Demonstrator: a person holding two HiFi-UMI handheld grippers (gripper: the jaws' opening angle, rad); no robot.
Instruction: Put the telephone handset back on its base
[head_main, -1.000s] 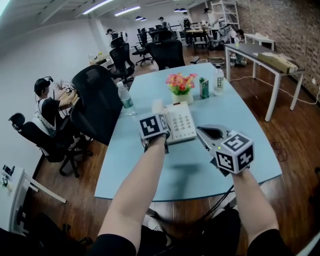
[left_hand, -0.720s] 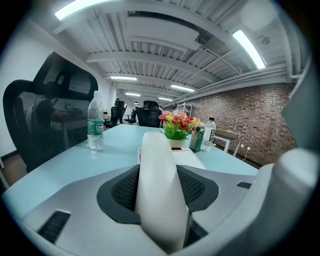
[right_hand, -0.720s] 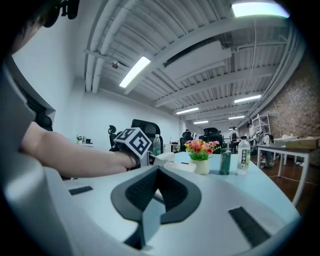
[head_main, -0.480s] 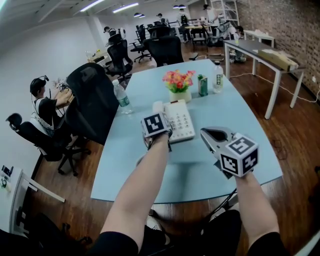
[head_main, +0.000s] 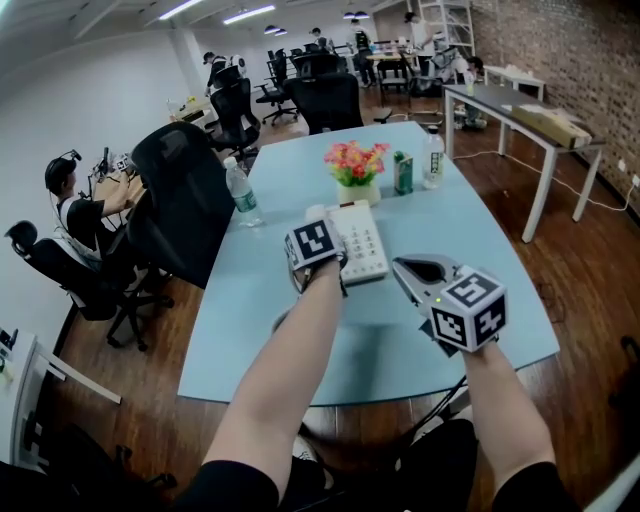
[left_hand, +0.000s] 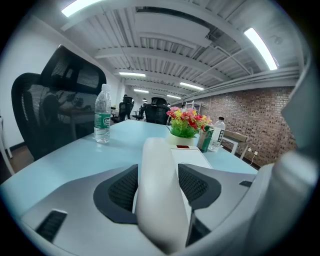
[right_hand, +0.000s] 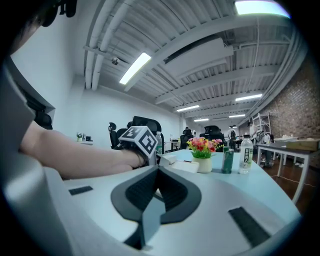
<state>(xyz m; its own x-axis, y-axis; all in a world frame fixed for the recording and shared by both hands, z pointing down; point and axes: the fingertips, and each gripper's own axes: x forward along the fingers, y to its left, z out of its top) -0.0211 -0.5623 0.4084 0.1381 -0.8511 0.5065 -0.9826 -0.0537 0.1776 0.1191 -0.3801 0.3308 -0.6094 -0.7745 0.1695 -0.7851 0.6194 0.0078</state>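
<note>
Opening left fingers around the handset (head_main: 316, 213) at the base's (head_main: 362, 245) left side.
The left gripper (left_hand: 158, 187) reaches mid-desk, its fingers easing apart with the handset between them, lying along the base's left edge. The right gripper (head_main: 405, 268) hovers near and right of the base, fingers together on nothing, over bare desk (head_main: 455, 235). Flowers (head_main: 356, 166), a carton (head_main: 403, 174) and a bottle (head_main: 433, 160) crowd the far side. A second bottle (head_main: 241, 195) stands by the left edge, against a chair (head_main: 180, 205). Open room lies to the right and near edges.
</note>
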